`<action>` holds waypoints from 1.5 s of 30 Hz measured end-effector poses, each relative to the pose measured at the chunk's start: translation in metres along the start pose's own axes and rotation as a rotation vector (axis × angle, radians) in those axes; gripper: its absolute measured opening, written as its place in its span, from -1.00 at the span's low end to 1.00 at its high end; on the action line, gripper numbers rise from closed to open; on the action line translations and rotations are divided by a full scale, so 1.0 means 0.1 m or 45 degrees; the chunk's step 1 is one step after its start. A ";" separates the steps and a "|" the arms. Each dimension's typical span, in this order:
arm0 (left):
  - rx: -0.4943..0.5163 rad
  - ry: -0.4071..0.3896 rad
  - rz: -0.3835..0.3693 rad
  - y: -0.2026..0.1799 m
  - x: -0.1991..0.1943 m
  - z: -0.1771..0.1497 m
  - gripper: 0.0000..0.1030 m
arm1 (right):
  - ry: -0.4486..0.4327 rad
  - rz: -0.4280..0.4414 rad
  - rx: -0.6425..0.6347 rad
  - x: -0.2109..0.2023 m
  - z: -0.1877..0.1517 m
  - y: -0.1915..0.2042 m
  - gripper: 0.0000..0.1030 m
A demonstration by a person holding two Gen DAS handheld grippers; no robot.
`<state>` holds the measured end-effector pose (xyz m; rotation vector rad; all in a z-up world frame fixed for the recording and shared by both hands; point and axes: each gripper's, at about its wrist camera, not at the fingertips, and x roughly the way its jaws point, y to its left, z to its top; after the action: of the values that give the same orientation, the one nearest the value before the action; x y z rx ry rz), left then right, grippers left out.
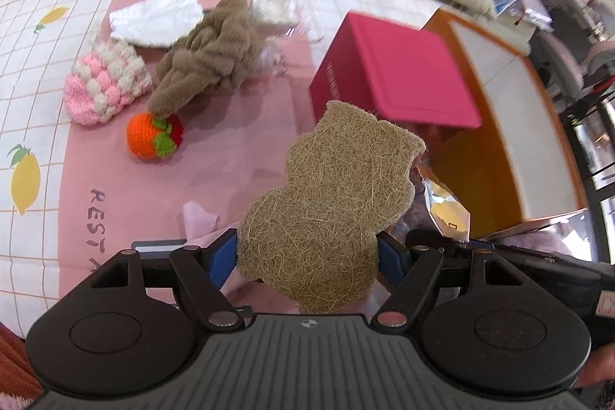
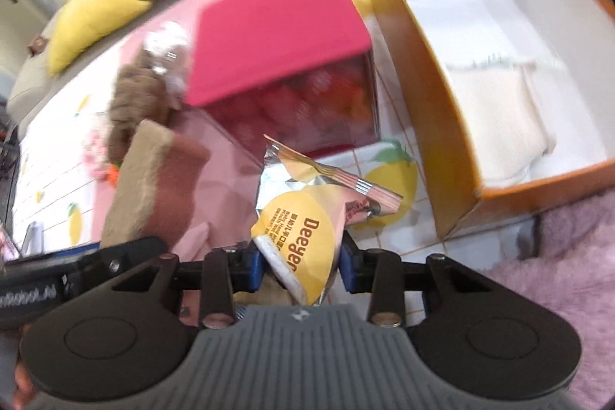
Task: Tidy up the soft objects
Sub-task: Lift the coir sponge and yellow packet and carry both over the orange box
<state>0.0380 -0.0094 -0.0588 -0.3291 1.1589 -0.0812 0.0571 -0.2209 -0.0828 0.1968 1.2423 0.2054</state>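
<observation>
Right tongs (image 2: 301, 266) clamped on yellow snack packet (image 2: 307, 229); pink box (image 2: 276, 29) behind; orange box (image 2: 453, 141) at right, holding folded white cloth (image 2: 496, 118); brown sponge (image 2: 153, 179) at left.

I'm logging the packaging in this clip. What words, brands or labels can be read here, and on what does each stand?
"Deeyer": brown letters on the yellow packet in the right gripper.
"REST", cut off after that: grey letters on the pink mat.
Small print beside "Deeyer": too small to read.
Lettering on the pink box side: too blurred.
White lettering on the left gripper's body: too blurred.
</observation>
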 end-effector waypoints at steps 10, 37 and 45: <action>0.043 -0.150 -0.147 -0.36 -0.31 0.26 0.65 | -0.242 -0.044 -0.137 -0.86 0.09 -0.11 -0.28; 0.388 0.094 -0.019 -2.24 1.15 1.41 0.65 | -0.141 -0.377 -0.551 -0.20 1.23 -1.53 -0.27; 0.540 0.125 0.163 -2.43 1.47 1.37 0.65 | -0.066 -0.250 -0.593 0.12 1.36 -1.52 -0.27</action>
<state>0.2475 -0.2445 -0.0680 0.1255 1.2236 -0.2284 0.1974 -0.3694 -0.0908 -0.3195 1.1223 0.3108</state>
